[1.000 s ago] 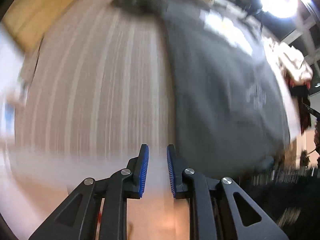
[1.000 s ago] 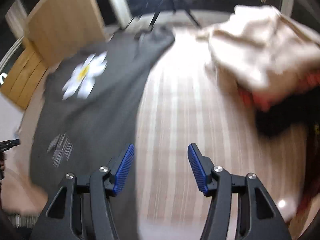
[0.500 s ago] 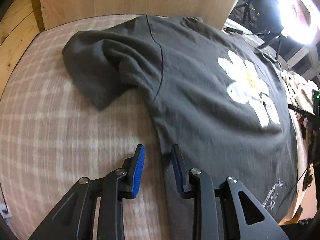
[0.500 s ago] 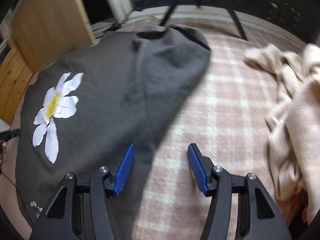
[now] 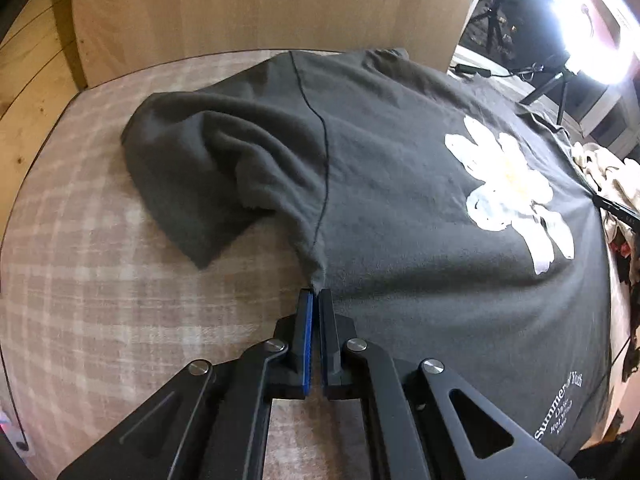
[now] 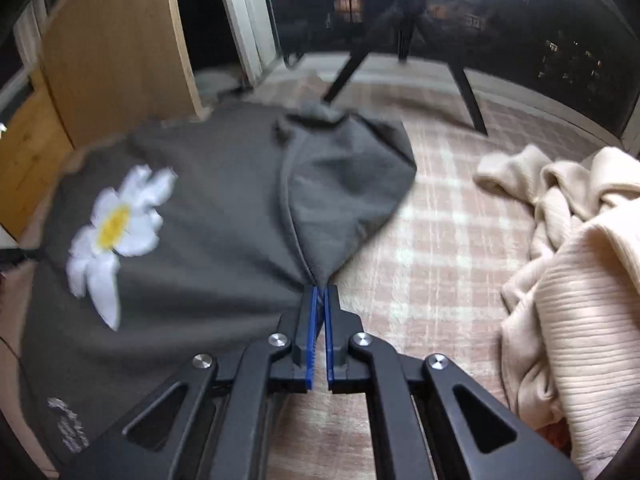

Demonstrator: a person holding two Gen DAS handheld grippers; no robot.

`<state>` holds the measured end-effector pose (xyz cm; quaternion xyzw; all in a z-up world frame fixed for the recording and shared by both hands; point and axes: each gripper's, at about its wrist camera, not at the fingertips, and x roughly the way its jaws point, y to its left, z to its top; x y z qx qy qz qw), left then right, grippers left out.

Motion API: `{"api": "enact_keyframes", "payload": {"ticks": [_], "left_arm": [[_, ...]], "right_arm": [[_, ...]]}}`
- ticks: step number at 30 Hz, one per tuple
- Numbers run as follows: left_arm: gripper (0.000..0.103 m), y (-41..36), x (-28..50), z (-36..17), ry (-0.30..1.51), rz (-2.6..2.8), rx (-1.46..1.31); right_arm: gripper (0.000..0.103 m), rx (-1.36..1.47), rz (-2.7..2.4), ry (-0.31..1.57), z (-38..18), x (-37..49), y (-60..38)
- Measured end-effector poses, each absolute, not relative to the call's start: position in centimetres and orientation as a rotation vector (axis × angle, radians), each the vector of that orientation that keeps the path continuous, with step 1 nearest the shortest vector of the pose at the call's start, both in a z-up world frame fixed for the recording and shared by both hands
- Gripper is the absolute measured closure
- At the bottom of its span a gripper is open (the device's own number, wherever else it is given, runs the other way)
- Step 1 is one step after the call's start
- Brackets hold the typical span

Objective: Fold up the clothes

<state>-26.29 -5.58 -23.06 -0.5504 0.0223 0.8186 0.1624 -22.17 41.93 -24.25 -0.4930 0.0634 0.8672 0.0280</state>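
Both claws have been brought down and snapped closed: the grey daisy T-shirt point(image 5: 400, 200) is pinched at each armpit seam by left gripper point(image 5: 314, 294) and right gripper point(image 6: 320, 290); a sleeve fold looks ready.

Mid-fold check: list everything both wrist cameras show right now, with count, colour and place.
T-shirt: one, dark grey with white daisy print, spread flat on the bedspread.
Bedspread: one, pink-and-white plaid, under everything.
Knit garment: one, cream, crumpled right of the T-shirt.
Wooden panels: light brown, behind the bed.
Ring light: one, lit, far corner.
Tripod legs: black, beyond the bed.
Left gripper: black with blue pads, shut on the T-shirt's armpit seam.
Right gripper: same, shut on the other armpit.
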Motion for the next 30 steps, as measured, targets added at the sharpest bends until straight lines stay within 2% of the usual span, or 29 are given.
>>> {"api": "enact_keyframes", "payload": {"ticks": [2, 3, 5, 7, 10, 14, 15, 16, 17, 19, 24, 26, 28, 30], "left_arm": [[0.101, -5.3, -26.3, -23.3, 0.079, 2.325, -1.578], [0.1, -5.2, -26.4, -23.4, 0.085, 2.323, -1.586], [0.091, -5.2, -26.6, -23.5, 0.081, 2.327, -1.607], [0.084, -5.4, -26.6, -23.3, 0.088, 2.341, -1.606], [0.077, -6.1, -26.6, -23.1, 0.013, 2.318, -1.6], [0.077, -5.5, -26.3, -23.5, 0.014, 2.301, -1.595], [0.077, -5.2, -26.2, -23.5, 0.018, 2.295, -1.588], [0.079, -4.9, -26.1, -23.4, 0.022, 2.284, -1.582], [0.087, -4.5, -26.1, -23.4, 0.041, 2.278, -1.578], [0.101, -3.9, -26.0, -23.4, 0.1, 2.275, -1.577], [0.101, -4.5, -25.0, -20.0, 0.11, 2.362, -1.466], [0.101, -4.5, -24.7, -19.7, 0.121, 2.379, -1.436], [0.101, -4.2, -25.1, -21.7, 0.189, 2.349, -1.508], [0.101, -4.0, -25.5, -23.1, 0.215, 2.332, -1.541]], "right_arm": [[0.098, -1.597, 2.665, 0.138, -25.2, -22.6, 40.8], [0.091, -1.609, 2.656, 0.111, -25.4, -22.7, 40.5], [0.082, -1.57, 2.633, 0.139, -24.6, -22.4, 41.2], [0.068, -1.582, 2.617, 0.274, -23.9, -21.8, 42.5], [0.068, -1.609, 2.625, 0.349, -24.0, -21.3, 42.9], [0.066, -1.658, 2.627, 0.317, -25.6, -21.5, 41.5], [0.069, -1.648, 2.642, 0.283, -25.7, -21.4, 41.0], [0.09, -1.656, 2.658, 0.272, -25.7, -21.3, 40.5], [0.1, -1.682, 2.673, 0.282, -25.8, -21.3, 40.2], [0.101, -1.67, 2.7, 0.265, -24.8, -21.0, 39.6], [0.101, -1.441, 2.797, 0.215, -19.7, -19.3, 40.0], [0.101, -1.52, 2.706, 0.122, -22.4, -20.1, 39.7], [0.101, -1.574, 2.648, 0.072, -24.8, -20.8, 39.4], [0.101, -1.554, 2.62, 0.04, -25.2, -20.9, 39.1]]}}
